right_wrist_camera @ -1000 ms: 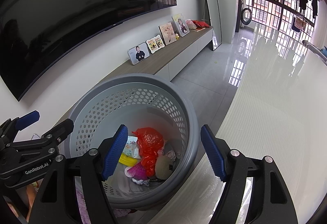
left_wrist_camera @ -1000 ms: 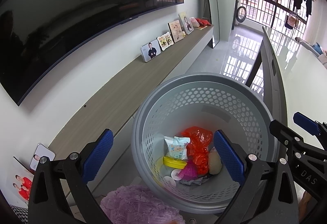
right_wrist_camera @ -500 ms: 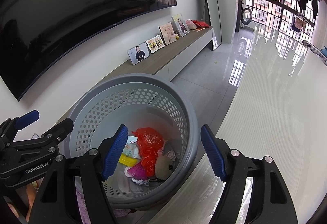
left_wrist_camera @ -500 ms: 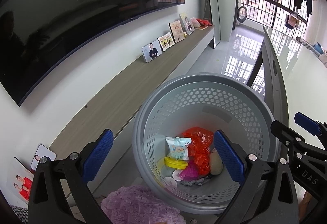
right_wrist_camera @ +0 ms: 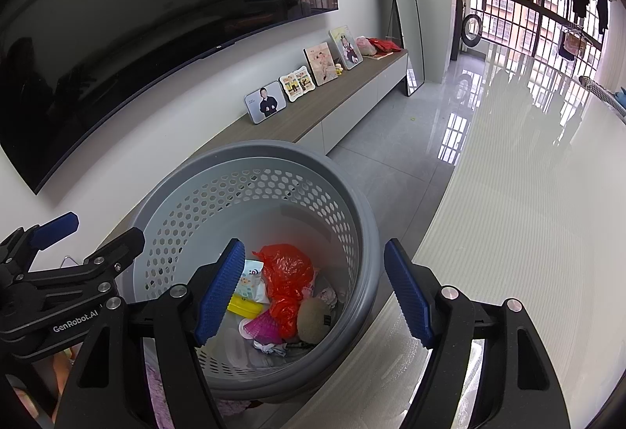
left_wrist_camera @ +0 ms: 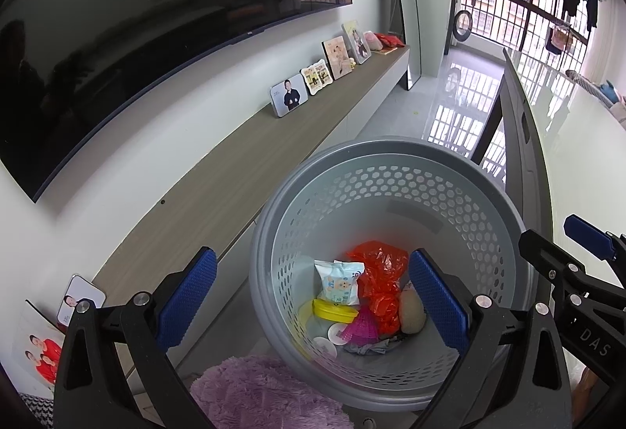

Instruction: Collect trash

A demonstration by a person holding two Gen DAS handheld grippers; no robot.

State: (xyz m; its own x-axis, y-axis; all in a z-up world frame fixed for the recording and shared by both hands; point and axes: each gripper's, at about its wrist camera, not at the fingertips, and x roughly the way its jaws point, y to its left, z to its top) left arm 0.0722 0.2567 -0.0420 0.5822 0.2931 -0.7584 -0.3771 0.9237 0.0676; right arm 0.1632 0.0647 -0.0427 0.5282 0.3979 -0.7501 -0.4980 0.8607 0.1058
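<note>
Trash already lies in the bottom of the grey basket [left_wrist_camera: 391, 170]: a red plastic bag [left_wrist_camera: 377, 272], a wipes packet [left_wrist_camera: 338, 282], a yellow lid [left_wrist_camera: 334, 310] and a pink piece [left_wrist_camera: 362, 325]. Both the left hand-held gripper [left_wrist_camera: 313, 303] and the right hand-held gripper [right_wrist_camera: 313, 290] hover released and empty above it. This looks like a drop-off step done; next would be finding more litter, though none shows on the white table [right_wrist_camera: 528, 233] at three o'clock.

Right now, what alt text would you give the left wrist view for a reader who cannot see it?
The open left gripper hovers empty over a grey perforated basket holding a red plastic bag, a wet-wipes packet, a yellow lid and other scraps. A purple fluffy cloth lies beside the basket; the right gripper shows at the right edge.
</note>
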